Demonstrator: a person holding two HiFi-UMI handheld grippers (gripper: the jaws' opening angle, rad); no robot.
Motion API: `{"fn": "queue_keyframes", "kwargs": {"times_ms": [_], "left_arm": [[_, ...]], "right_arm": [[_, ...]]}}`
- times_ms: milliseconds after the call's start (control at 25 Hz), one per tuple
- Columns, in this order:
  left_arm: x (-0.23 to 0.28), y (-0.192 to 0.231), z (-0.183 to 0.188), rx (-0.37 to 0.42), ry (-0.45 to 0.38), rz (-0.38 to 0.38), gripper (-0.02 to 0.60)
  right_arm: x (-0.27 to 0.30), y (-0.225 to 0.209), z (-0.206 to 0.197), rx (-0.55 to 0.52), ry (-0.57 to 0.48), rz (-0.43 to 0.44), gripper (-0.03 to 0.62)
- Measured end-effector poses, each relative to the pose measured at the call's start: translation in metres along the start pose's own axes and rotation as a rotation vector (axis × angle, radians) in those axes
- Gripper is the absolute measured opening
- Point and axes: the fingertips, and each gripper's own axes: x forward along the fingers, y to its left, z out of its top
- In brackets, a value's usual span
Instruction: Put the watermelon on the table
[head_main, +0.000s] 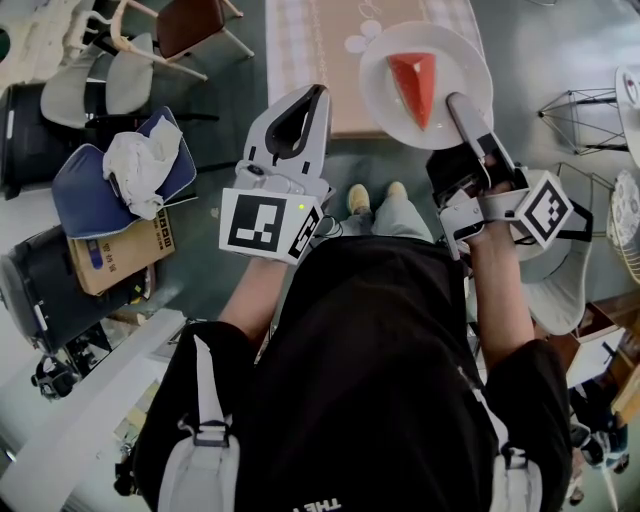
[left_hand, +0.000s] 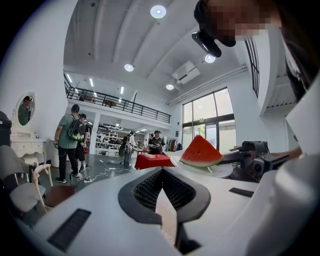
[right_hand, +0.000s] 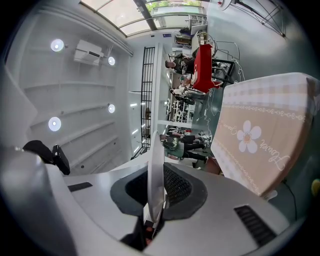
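The right gripper (head_main: 462, 105) has its jaws nearly closed, pinching the near rim of a white plate (head_main: 465, 65), seen edge-on between the pads in its own view (right_hand: 156, 150). The watermelon wedge (head_main: 415, 85) lies on that plate, its long axis pointing away from the person. The plate is held in the air at the near right corner of the table (head_main: 320, 60). The tablecloth lies just ahead and to the left, so the right hand likely makes the placement. The left gripper (head_main: 305, 100) is closed on nothing, beside the table's near edge.
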Motion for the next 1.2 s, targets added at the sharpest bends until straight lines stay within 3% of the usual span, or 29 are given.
{"fn": "queue_keyframes", "kwargs": {"times_ms": [640,1200], "left_arm": [[0.007,-0.006,-0.006,-0.004,0.011,0.013,0.011],[0.082,0.004,0.012,-0.005,0.033,0.057,0.011]], "right_arm": [[0.001,-0.008,0.007,0.017,0.019,0.013,0.038],[0.05,-0.02,0.076,0.047,0.065,0.014,0.038]]}}
